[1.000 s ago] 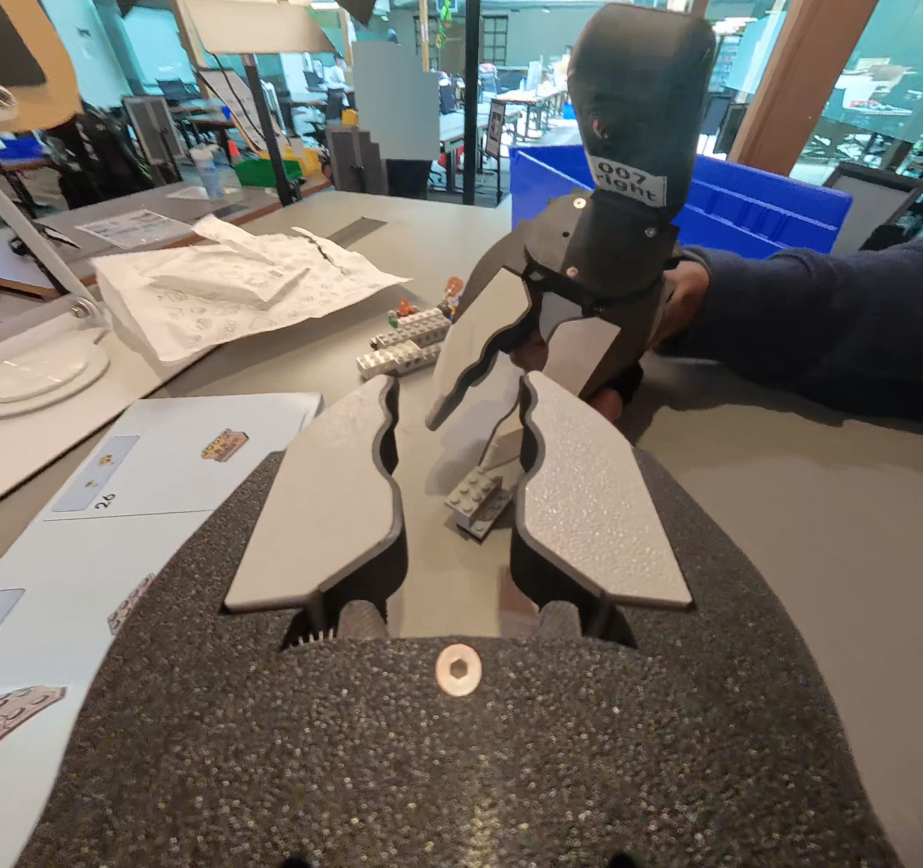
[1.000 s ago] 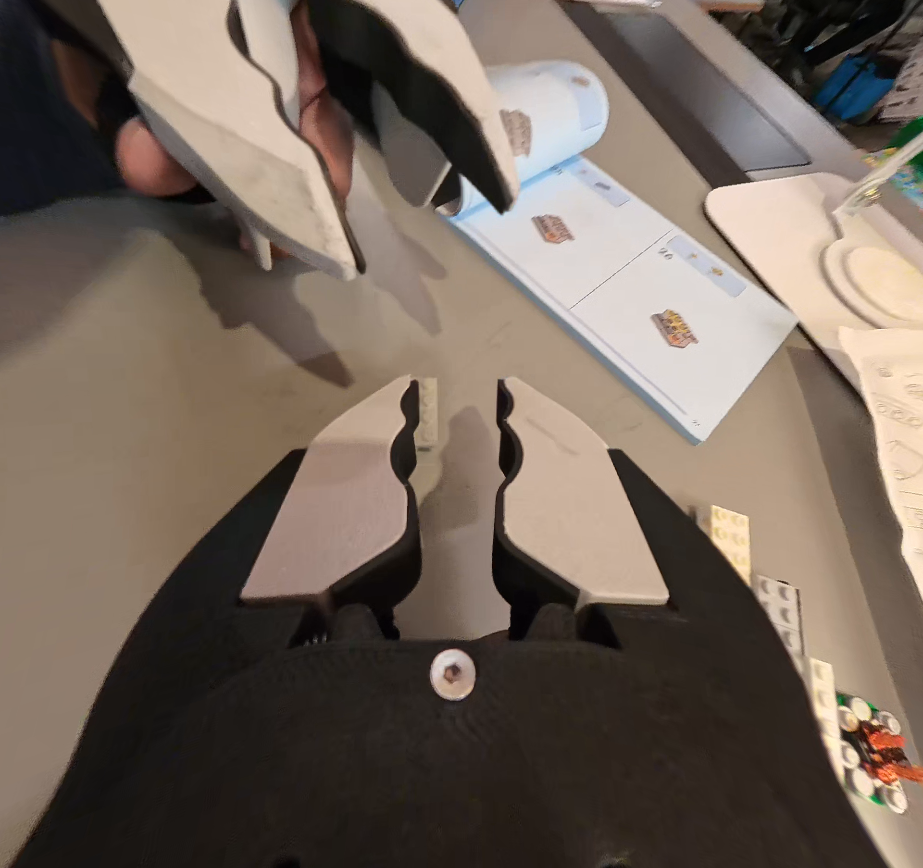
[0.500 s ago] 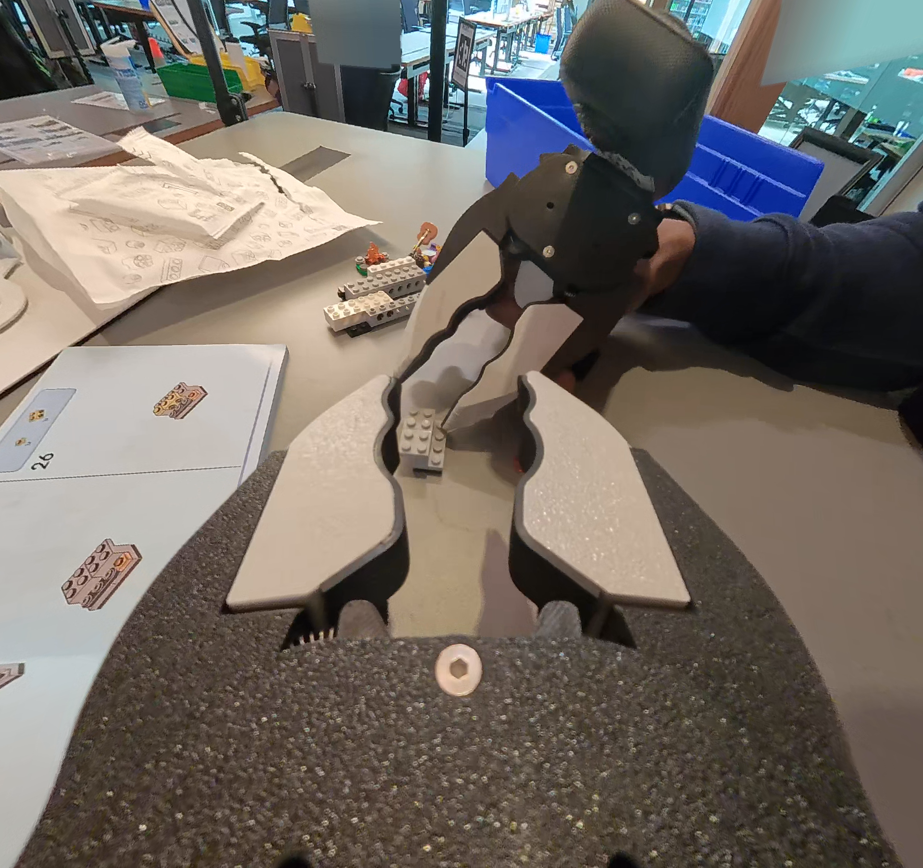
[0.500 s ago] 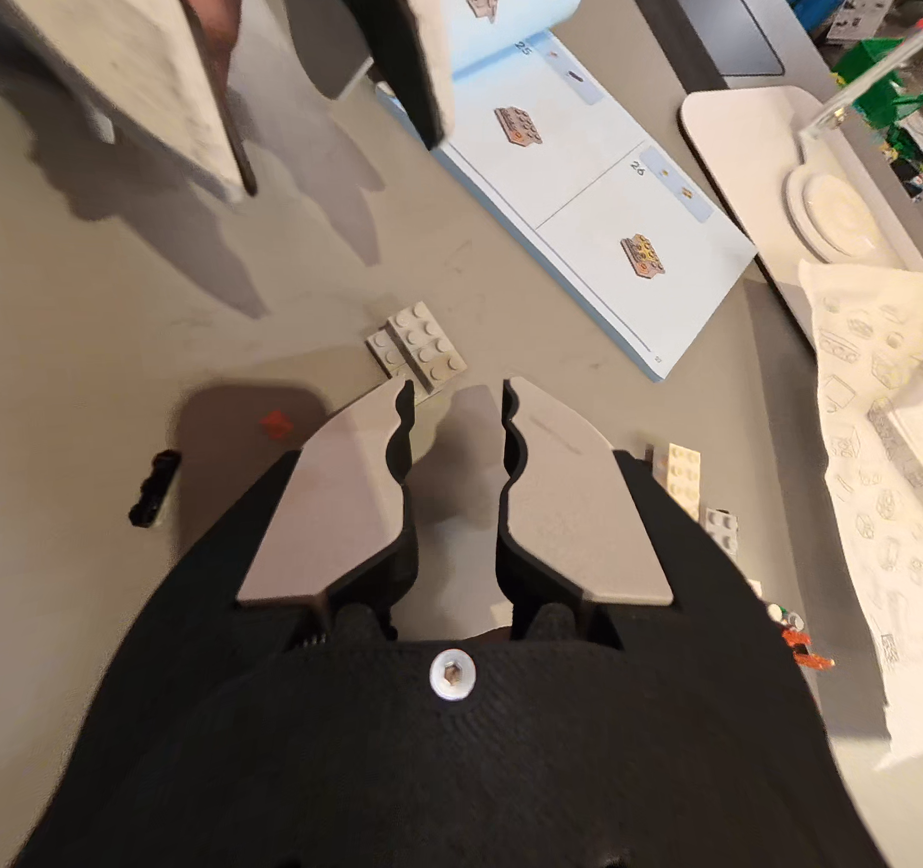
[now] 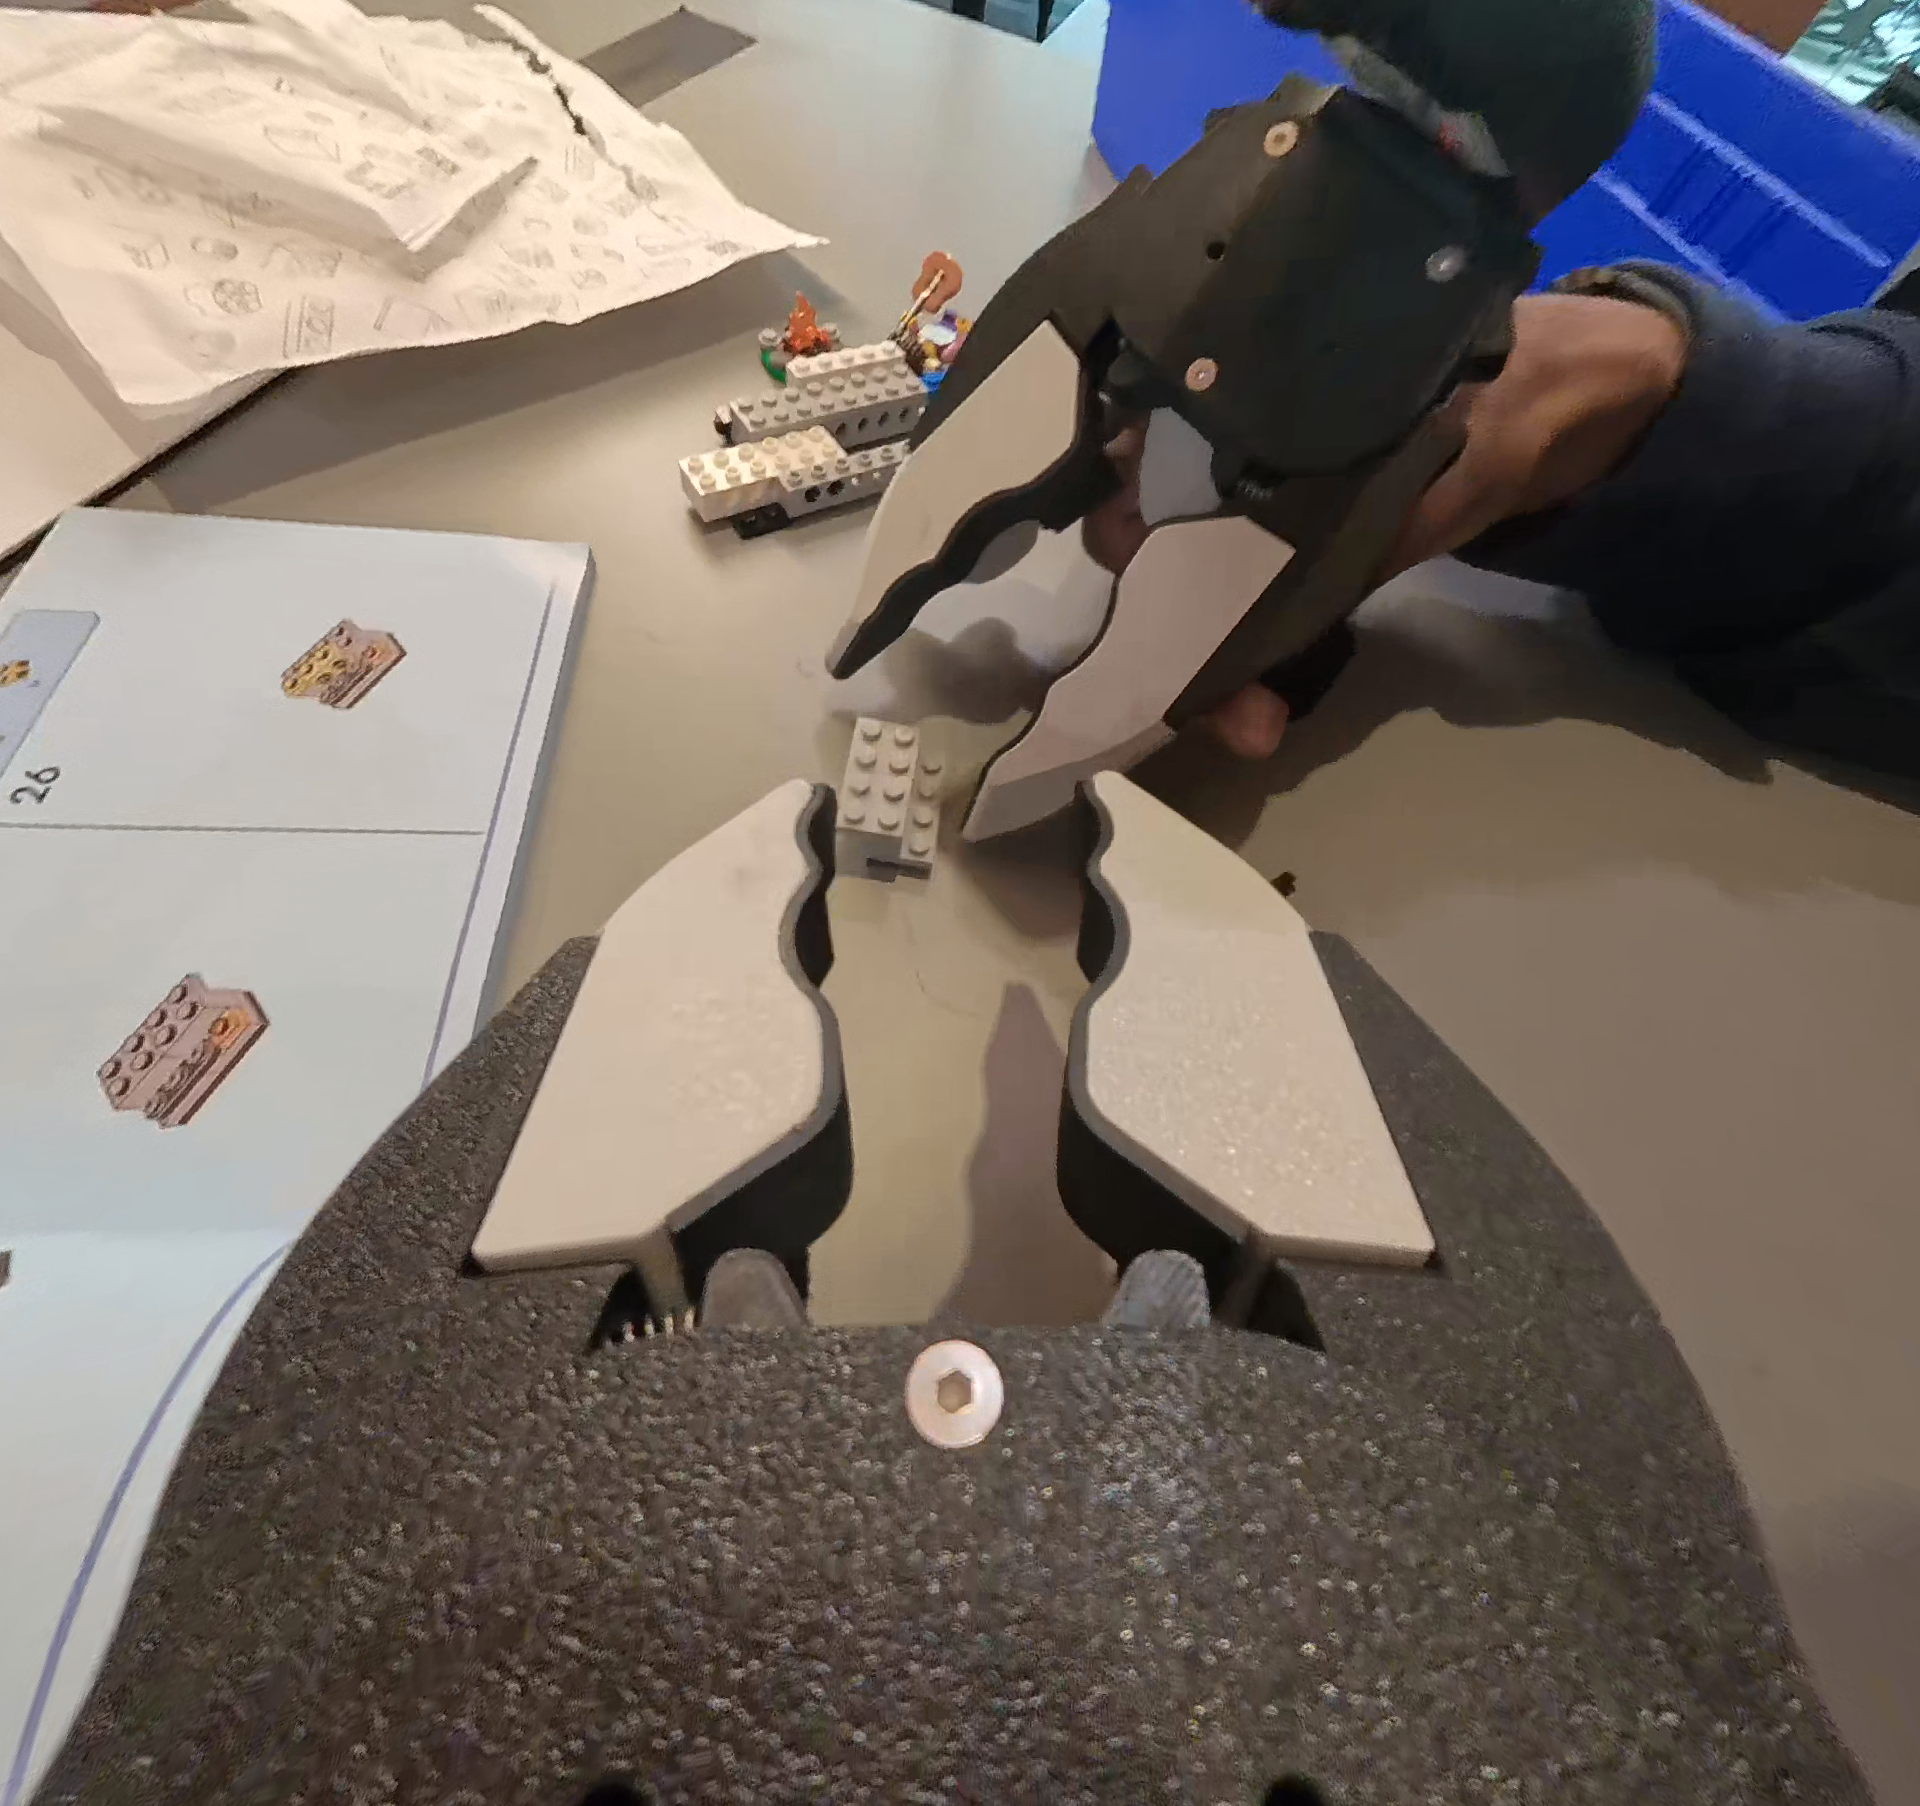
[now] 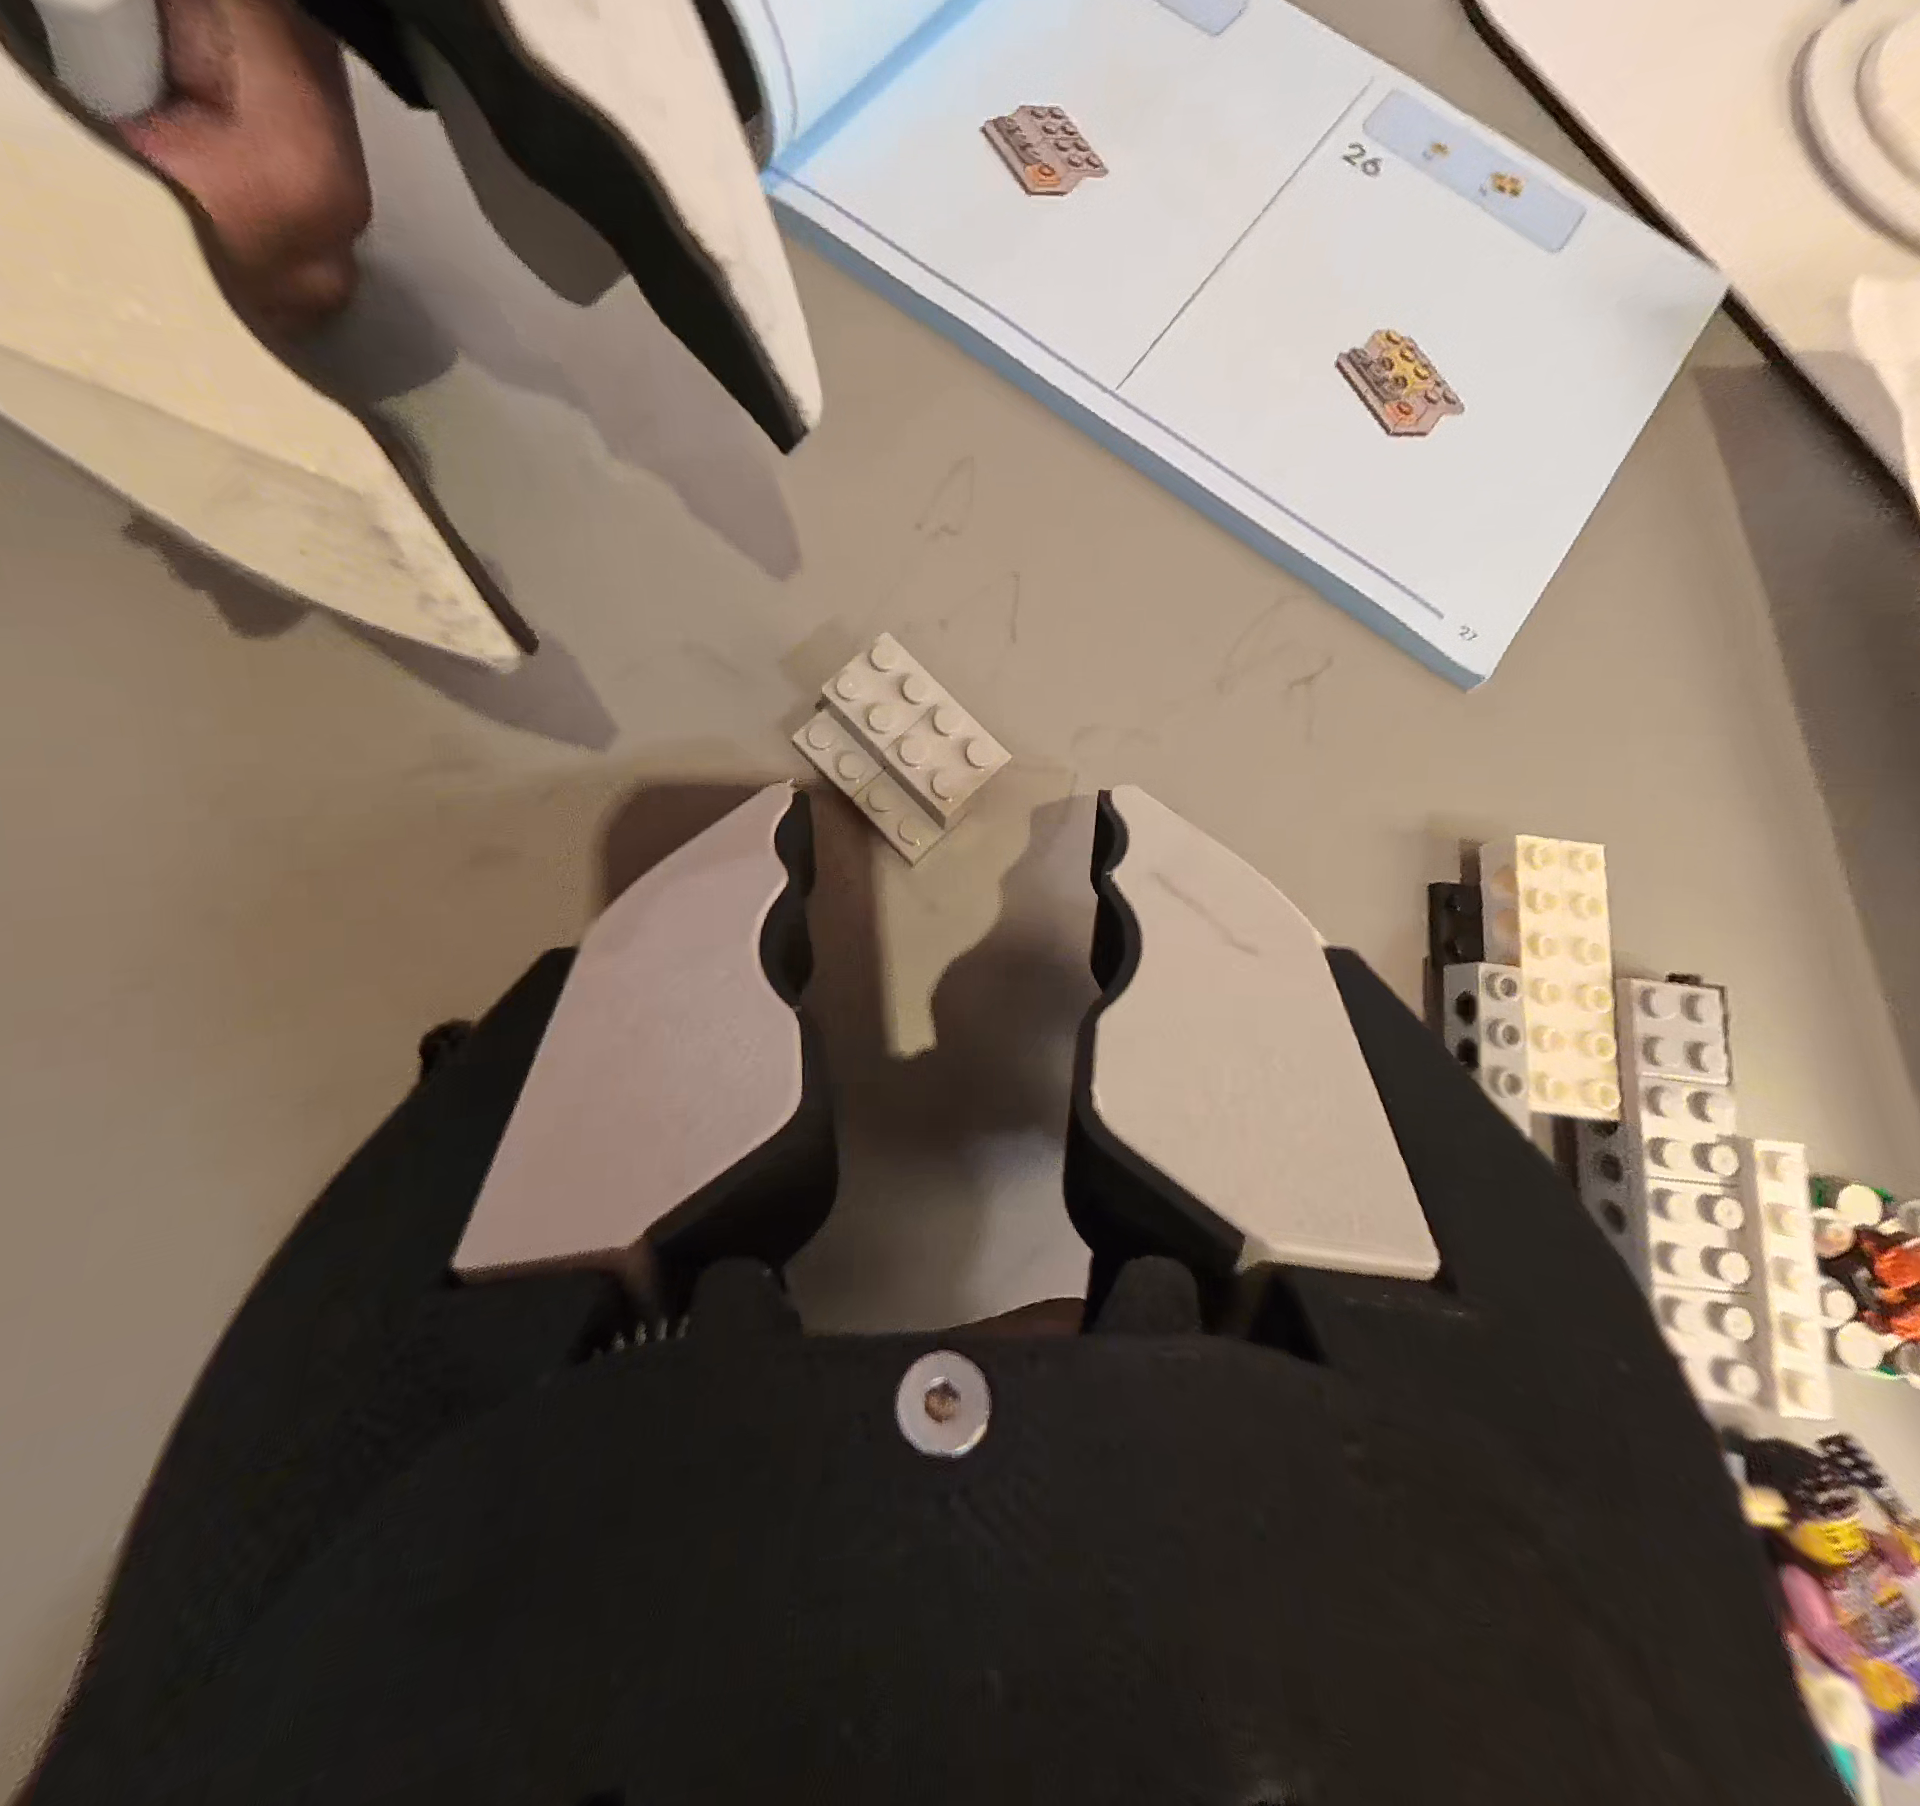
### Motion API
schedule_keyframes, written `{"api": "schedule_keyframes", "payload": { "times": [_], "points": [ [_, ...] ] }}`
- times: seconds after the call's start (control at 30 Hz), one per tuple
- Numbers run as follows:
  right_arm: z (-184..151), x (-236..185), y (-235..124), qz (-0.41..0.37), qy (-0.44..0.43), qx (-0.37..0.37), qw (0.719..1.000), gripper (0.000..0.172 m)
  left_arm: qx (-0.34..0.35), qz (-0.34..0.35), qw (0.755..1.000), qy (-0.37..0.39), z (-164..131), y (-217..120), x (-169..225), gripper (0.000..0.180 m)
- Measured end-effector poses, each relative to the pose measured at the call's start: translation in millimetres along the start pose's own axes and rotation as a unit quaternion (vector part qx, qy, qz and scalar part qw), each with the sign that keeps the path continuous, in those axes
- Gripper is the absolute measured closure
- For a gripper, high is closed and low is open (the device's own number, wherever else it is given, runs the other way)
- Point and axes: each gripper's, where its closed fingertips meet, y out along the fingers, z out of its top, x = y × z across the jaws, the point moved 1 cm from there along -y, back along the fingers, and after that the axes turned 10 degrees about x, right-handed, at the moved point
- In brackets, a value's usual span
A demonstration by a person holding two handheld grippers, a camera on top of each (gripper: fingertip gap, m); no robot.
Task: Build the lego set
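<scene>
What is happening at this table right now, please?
A person holds a two-finger gripper in each hand over a grey table. Both the left gripper and the right gripper are open and hold nothing. A small grey brick assembly lies on the table between them, just ahead of both sets of fingertips. An open instruction booklet lies beside it, and a row of grey and cream bricks with small figures sits near the right gripper.

counter [image 6: 1143, 613] looking smooth matt grey, faintly scuffed; grey brick piece [image 6: 902, 743] showing matt-sheen plastic; left tongs [image 5: 951, 811] wearing grainy matt pads on rough black foam; booklet [image 6: 1299, 229] reading as smooth satin paper
</scene>
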Motion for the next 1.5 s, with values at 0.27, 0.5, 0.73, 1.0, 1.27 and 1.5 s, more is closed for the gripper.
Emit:
{"api": "schedule_keyframes", "payload": {
  "times": [0.27, 0.5, 0.73, 1.0, 1.27, 1.5],
  "points": [
    [-5, -13, 4, -0.074, 0.096, -0.066, 0.990, 0.110, -0.009, 0.024, 1.000, -0.005, -1, -5, -7, 0.137],
    [2, -13, 11, -0.108, 0.085, -0.047, 0.989, 0.126, -0.013, 0.028, 0.999, -0.026, -5, -4, -12, 0.138],
    [14, -19, 11, -0.017, 0.025, 0.010, 0.999, 0.133, -0.001, 0.023, 0.996, -0.085, -3, -5, -15, 0.141],
    [50, -35, -31, 0.132, 0.022, 0.135, 0.982, 0.133, 0.067, -0.069, 0.988, -0.124, 15, -10, 3, 0.139],
    [59, -64, -62, 0.253, 0.001, 0.181, 0.950, 0.133, 0.080, -0.228, 0.965, -0.101, 18, -13, 55, 0.137],
    [61, -76, -67, 0.284, -0.013, 0.190, 0.940, 0.133, 0.093, -0.255, 0.957, -0.102, 21, -16, 62, 0.138]
  ]
}}
